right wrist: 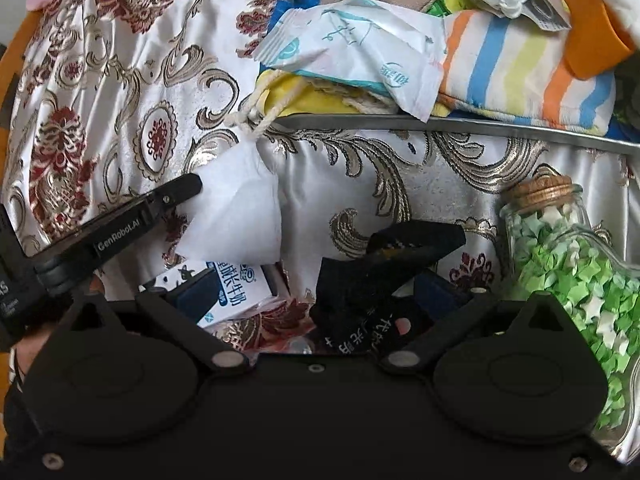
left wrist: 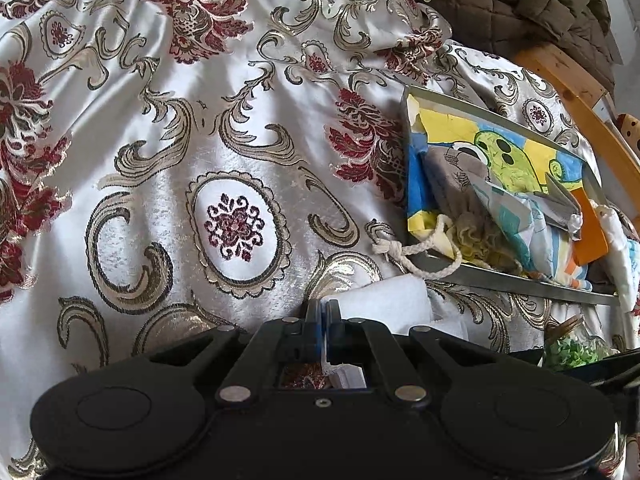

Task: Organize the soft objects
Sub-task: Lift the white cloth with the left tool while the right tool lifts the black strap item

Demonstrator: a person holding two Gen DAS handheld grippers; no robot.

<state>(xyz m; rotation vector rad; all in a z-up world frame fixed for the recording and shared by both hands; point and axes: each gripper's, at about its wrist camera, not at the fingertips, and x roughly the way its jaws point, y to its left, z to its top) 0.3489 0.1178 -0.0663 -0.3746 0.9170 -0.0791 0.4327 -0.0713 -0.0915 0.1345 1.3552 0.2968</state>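
Risk entry, soft-goods sort on the brocade-covered table (left wrist: 168,128).

Left claw (left wrist: 324,312): jaws nearly together, pinching a corner of the white cloth (right wrist: 240,208), which lies on the table just short of the near rim of the metal tray (right wrist: 440,123). Thin grip on a limp edge; a judged hazard is the cloth slipping free or dragging against the rope cord (right wrist: 256,120) that hangs over the tray's near rim.

Right claw (right wrist: 320,292): jaws wide, straddling the black sock (right wrist: 372,280) without closing on it. Milk carton (right wrist: 228,292) sits beside one finger and the cork-stoppered glass jar (right wrist: 560,248) just beside the other; closing off-centre may nip the carton or nudge the jar over.

Tray already crowded with tissue packet (right wrist: 360,52) and striped cloth (right wrist: 520,76); added items may slide over its rim.
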